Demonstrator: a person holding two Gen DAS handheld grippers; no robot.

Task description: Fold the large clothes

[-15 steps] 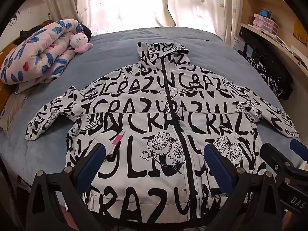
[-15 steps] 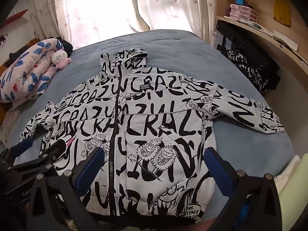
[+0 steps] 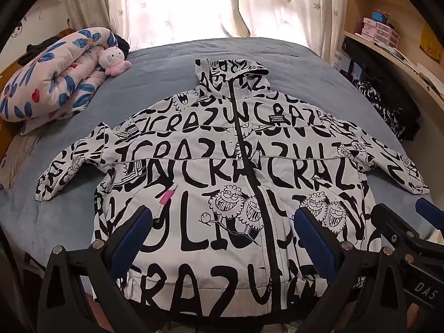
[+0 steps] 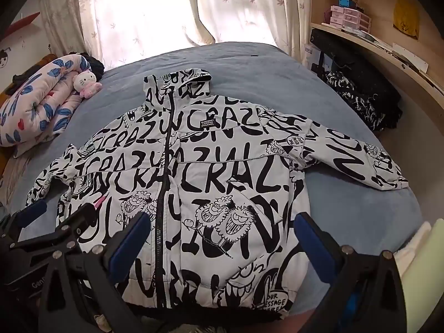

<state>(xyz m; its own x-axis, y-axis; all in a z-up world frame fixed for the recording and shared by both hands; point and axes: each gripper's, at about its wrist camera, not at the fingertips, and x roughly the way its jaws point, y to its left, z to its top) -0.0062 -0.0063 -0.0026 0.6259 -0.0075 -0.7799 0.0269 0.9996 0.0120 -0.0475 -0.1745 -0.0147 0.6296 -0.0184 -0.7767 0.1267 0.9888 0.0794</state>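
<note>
jacket position: hooded jacket (image 3: 238,194) lies flat, front up, in the middle of the bed (image 3: 172,63); hem at the near edge, hood (image 3: 230,69) toward the far edge by the curtains (image 3: 177,8).
long axis: runs along the zip (image 3: 241,144), near edge to far edge, straight away from both grippers.
sleeves: spread out sideways; left sleeve (image 3: 69,172) reaches toward the left edge, right sleeve (image 4: 355,155) toward the right edge by the shelves (image 4: 369,41).
left gripper: (image 3: 222,238) fingers wide apart, nothing between them, hovering over the hem just left of the zip, tilted down at the cloth.
right gripper: (image 4: 222,238) fingers wide apart, empty, over the hem right of the zip, same downward tilt.
who is nearer: left gripper is nearer the left sleeve and left hem corner, right gripper nearer the right sleeve and right hem corner; the two sit just beside each other.
jacket look: white with heavy black lettering and cartoon faces, black zip closed, small black label on the chest, pink tab (image 3: 166,199) at the left pocket. Fairly smooth, slight puckers at the armpits.
fold status: my read, not started; no part folded over.
next move, guess: each gripper goes outward to its own sleeve and brings it in across the body.
clutter: rolled floral quilt (image 3: 52,80) and plush toy (image 3: 112,59) at the far left corner, well apart from the jacket.
</note>
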